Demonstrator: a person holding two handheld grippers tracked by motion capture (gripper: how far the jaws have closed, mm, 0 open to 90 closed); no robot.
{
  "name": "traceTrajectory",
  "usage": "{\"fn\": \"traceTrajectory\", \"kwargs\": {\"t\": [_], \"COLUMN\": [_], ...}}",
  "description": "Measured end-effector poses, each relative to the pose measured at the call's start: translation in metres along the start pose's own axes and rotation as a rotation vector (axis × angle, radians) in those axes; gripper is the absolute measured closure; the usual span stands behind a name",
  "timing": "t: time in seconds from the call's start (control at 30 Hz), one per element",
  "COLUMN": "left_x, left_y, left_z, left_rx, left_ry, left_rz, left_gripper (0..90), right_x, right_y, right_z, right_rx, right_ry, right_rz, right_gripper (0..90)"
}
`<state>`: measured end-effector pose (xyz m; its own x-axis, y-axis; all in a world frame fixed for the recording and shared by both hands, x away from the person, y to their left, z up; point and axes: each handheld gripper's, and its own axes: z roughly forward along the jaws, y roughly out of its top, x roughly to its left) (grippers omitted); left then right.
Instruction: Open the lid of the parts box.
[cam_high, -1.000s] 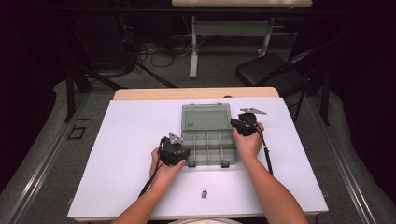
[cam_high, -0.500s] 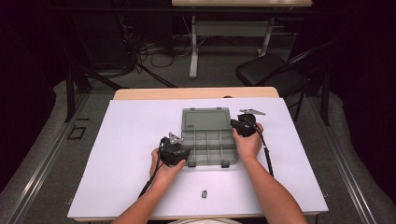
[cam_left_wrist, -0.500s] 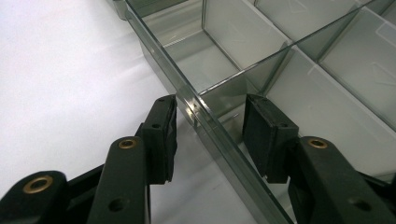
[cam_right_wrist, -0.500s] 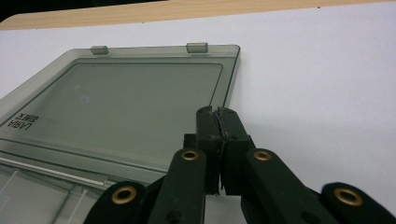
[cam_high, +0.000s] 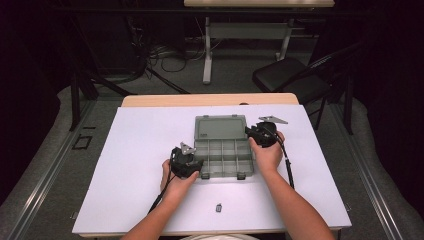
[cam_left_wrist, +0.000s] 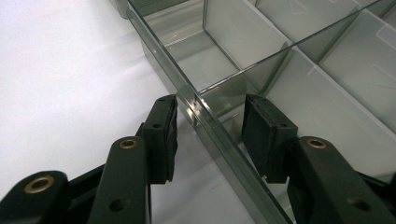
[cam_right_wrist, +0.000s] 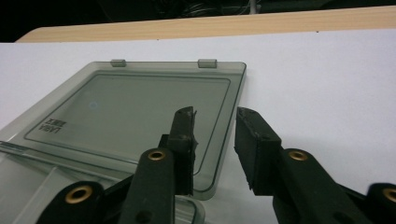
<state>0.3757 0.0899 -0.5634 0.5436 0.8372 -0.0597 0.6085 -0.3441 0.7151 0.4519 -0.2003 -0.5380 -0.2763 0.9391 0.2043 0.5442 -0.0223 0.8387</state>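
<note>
High view: white tabletop (cam_high: 140, 150), wooden edge at its far side. At centre, one translucent grey organiser box (cam_high: 222, 159), opened flat; its lid (cam_high: 220, 128) lies on the sheet on the far side of the divided tray. Two latch tabs show on the tray's near edge. One small dark item (cam_high: 218, 207) lies apart on the tabletop, near the person's side; too small to identify.

Left tool (cam_high: 189, 164): held in the left hand (cam_high: 176, 181) at the tray's near-left corner, cable trailing toward the tabletop's near edge. Right tool (cam_high: 262, 134): held in the right hand (cam_high: 268, 154) at the box's right side, about level with the hinge line, grey three-cornered plate on top.

Left gripper view: left tool (cam_left_wrist: 208, 122) with jaws parted, astride the tray's clear side wall (cam_left_wrist: 205, 121); one pad outside over the white sheet, the other inside a compartment. Neither pad visibly presses the wall. Empty compartments with clear dividers extend beyond.

Right gripper view: right tool (cam_right_wrist: 215, 128) with jaws parted, astride the lid's right-hand edge (cam_right_wrist: 229, 121); one jaw over the lid panel, the other over the bare sheet beside it. Whether the jaws touch the lid cannot be told. Lid (cam_right_wrist: 140, 116) lies flat, two tabs at its far edge, a small printed label near its left side.

Background: dark floor, cables, a black chair (cam_high: 295, 80), another table's legs.
</note>
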Motion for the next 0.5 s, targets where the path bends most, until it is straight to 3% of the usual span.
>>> {"fn": "traceTrajectory", "kwargs": {"t": [0.2,0.23,0.33,0.5], "left_x": [0.000,0.000,0.000,0.000], "left_y": [0.000,-0.001,-0.001,0.000], "left_z": [-0.001,-0.001,-0.001,-0.004], "left_rx": [0.003,-0.002,-0.003,-0.015], "left_ry": [-0.006,-0.005,-0.004,0.005], "left_rz": [-0.003,-0.006,-0.009,-0.006], "left_gripper": [55.9,55.9,55.6,50.4], "right_x": [0.004,0.006,0.009,0.013], "right_y": [-0.002,-0.004,-0.006,-0.010], "right_z": [-0.008,-0.012,-0.017,-0.028], "right_rx": [-0.003,-0.015,-0.011,-0.020], "right_ry": [0.002,0.005,0.018,0.050], "right_rz": [-0.049,-0.084,-0.124,-0.141], "right_gripper": [62.0,60.8,58.4,57.4]}}
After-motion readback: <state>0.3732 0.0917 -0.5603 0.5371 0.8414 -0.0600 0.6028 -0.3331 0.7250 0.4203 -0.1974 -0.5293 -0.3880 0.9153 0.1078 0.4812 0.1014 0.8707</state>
